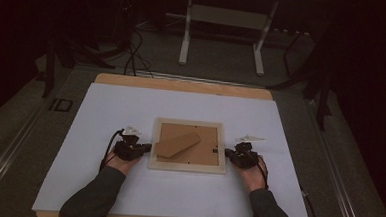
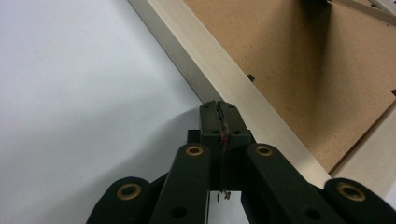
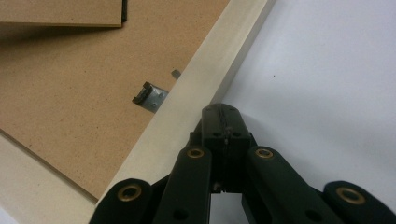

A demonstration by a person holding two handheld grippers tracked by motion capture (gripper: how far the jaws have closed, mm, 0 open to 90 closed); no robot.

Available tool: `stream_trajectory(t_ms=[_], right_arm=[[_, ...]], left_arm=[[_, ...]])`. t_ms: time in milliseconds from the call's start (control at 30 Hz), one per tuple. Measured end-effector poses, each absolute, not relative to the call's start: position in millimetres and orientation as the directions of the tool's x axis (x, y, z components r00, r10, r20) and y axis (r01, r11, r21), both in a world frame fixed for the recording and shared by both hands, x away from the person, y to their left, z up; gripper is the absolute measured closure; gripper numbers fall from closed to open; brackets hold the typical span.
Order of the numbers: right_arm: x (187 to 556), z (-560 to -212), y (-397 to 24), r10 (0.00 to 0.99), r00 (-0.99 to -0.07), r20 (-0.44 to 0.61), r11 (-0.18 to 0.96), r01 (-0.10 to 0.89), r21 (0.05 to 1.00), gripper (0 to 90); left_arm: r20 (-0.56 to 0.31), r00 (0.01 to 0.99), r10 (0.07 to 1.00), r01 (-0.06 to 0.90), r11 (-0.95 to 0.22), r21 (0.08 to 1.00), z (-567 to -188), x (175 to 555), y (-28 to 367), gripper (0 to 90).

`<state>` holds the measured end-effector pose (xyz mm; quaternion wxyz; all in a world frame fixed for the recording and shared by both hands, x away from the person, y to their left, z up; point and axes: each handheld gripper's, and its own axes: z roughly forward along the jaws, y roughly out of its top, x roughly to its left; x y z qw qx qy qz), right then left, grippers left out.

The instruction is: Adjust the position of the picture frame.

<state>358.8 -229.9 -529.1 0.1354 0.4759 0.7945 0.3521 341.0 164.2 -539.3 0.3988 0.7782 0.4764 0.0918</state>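
We're holding both pairs of jaws pressed fully together, nothing between them. The left gripper (image 2: 219,108) is nosing against the frame's pale wooden rail, and the right gripper (image 3: 220,112) is meeting the opposite rail. The picture frame (image 1: 187,167) is lying face down mid-table on the white sheet (image 1: 106,109), its brown backing board (image 2: 299,60) up, its stand flap (image 1: 177,144) raised. We're judging it light and stiff, with glass likely underneath, so we're favouring the rails, not the thin board or the small metal clip (image 3: 150,98).

A wooden bench (image 1: 182,85) carries a big white sheet (image 1: 105,114). A picture frame (image 1: 187,166) lies face down on the sheet, with its brown back up.
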Motion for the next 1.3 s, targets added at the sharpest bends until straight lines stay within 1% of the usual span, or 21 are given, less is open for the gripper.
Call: stream_trajectory(t_ms=[67, 167, 400, 767, 933, 1100, 1300], right_arm=[[360, -529, -230, 0.851, -0.510, 0.123, 0.297, 0.662, 0.688, 90.0], [361, -529, -230, 0.852, -0.509, 0.123, 0.296, 0.662, 0.689, 90.0], [362, -530, -229, 0.859, -0.496, 0.129, 0.280, 0.665, 0.692, 90.0], [361, -530, -228, 0.868, -0.478, 0.134, 0.262, 0.670, 0.695, 90.0], [359, -530, -225, 0.876, -0.469, 0.111, 0.269, 0.667, 0.695, 90.0], [362, -529, -222, 0.882, -0.461, 0.102, 0.269, 0.668, 0.694, 90.0], [368, -529, -221, 0.884, -0.456, 0.105, 0.264, 0.671, 0.693, 90.0]], left_arm=[[-0.246, 0.525, 0.815, 0.664, -0.211, 0.718, -538, 342, 164, 90.0], [-0.228, 0.526, 0.819, 0.660, -0.224, 0.717, -534, 343, 162, 90.0], [-0.259, 0.519, 0.814, 0.666, -0.195, 0.720, -537, 344, 165, 90.0], [-0.254, 0.502, 0.826, 0.673, -0.189, 0.715, -536, 351, 163, 90.0], [-0.254, 0.498, 0.829, 0.677, -0.188, 0.711, -536, 354, 163, 90.0], [-0.233, 0.491, 0.839, 0.681, -0.204, 0.703, -533, 361, 161, 90.0], [-0.235, 0.484, 0.843, 0.681, -0.194, 0.706, -531, 367, 161, 90.0]])
